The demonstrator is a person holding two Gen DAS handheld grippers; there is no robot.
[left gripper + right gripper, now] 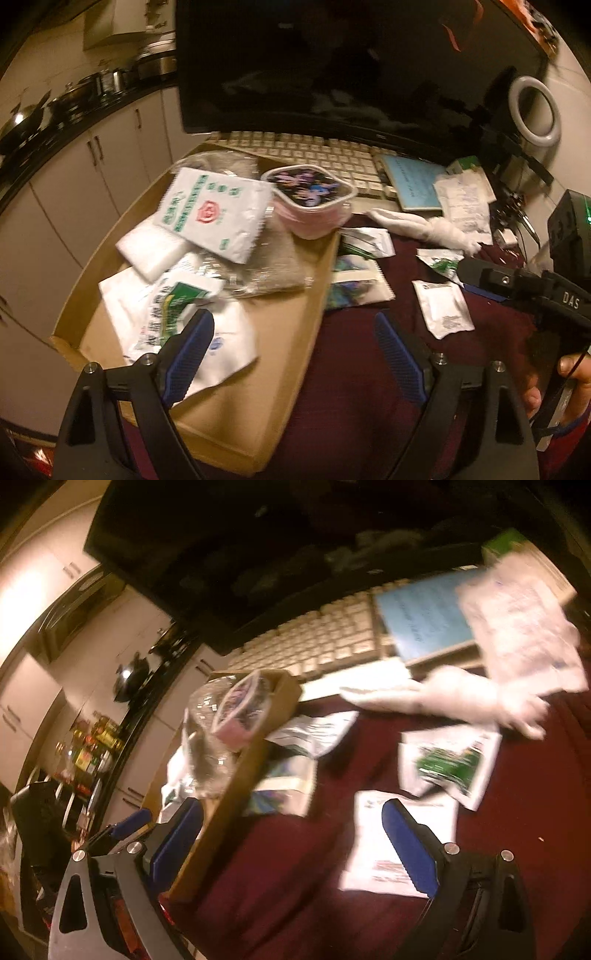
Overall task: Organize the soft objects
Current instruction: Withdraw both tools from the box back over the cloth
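Observation:
A shallow cardboard box (pixel 258 369) on the left holds several soft packets, among them a white one with a red emblem (pixel 214 214), a clear bag (pixel 273 269) and a pink tub with a flowered lid (pixel 314 199). My left gripper (pixel 293 321) is open over the box's right wall, nothing between its pads. On the maroon cloth lie a white packet (pixel 399 834), a green-and-white packet (pixel 450 764) and a white rag (pixel 443 698). My right gripper (pixel 291 808) is open above the cloth, its right pad over the white packet, its left pad by the box (pixel 251 760).
A dark monitor (pixel 332 62) and a pale keyboard (pixel 314 155) stand behind the box. A blue booklet (pixel 413 181) and papers lie at the back right, by a ring light (pixel 535 110). A kitchen counter with pots (pixel 55 107) runs along the left.

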